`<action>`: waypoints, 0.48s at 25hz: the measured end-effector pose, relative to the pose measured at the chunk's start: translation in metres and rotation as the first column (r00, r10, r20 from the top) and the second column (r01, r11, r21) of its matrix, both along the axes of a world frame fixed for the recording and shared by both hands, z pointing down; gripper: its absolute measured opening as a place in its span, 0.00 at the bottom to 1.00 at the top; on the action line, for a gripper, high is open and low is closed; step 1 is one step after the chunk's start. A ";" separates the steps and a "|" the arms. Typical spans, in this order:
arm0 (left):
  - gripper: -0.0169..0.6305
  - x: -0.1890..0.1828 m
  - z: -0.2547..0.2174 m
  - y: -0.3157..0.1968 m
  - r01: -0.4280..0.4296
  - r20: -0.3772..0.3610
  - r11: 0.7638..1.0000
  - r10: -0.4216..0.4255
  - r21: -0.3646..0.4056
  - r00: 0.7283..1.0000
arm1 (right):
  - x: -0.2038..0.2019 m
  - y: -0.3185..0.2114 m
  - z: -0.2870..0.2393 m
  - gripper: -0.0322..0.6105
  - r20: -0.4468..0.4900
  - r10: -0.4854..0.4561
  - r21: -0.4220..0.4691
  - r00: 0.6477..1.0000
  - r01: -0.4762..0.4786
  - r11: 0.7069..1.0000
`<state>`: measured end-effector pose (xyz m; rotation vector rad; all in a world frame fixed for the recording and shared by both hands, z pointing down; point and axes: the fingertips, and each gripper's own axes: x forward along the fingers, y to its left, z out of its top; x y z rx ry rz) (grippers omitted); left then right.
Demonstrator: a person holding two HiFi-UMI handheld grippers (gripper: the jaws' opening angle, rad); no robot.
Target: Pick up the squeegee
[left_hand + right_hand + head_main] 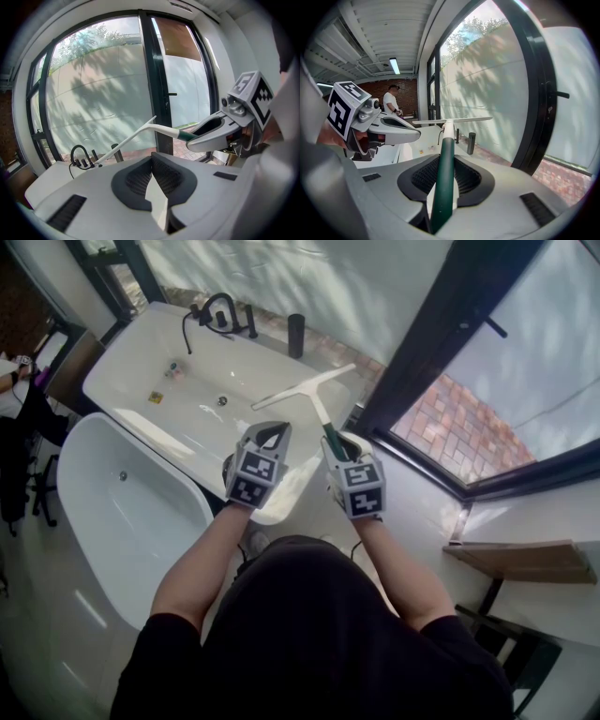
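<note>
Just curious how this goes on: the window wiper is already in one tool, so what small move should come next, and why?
Probably lift it slightly higher, holding it level. The right tool is clamped on the squeegee by its green handle, the blade hangs above the white basin, and the left tool is shut and empty beside it.

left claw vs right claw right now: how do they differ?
The right claw is clamped on the dark green handle of the white T-shaped squeegee; the left claw holds nothing. The left claw's jaws meet at the tips; the right claw's are spread by the handle. Shared: both point the same way, side by side near the white basin.
</note>
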<state>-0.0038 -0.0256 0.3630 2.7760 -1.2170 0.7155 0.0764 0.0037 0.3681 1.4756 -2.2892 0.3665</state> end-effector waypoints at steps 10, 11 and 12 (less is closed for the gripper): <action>0.03 0.000 0.000 -0.002 0.002 0.000 1.000 -0.002 0.004 1.000 | 0.000 -0.002 -0.003 0.20 0.001 0.005 0.008 1.000 -0.005 1.000; 0.03 0.001 0.000 -0.001 -0.001 -0.001 1.000 0.001 0.003 1.000 | 0.000 -0.001 -0.004 0.21 0.000 0.006 0.009 1.000 -0.006 1.000; 0.03 0.001 0.001 0.000 -0.006 0.000 1.000 0.006 0.002 1.000 | 0.000 0.000 -0.003 0.21 -0.001 0.006 0.009 1.000 -0.006 1.000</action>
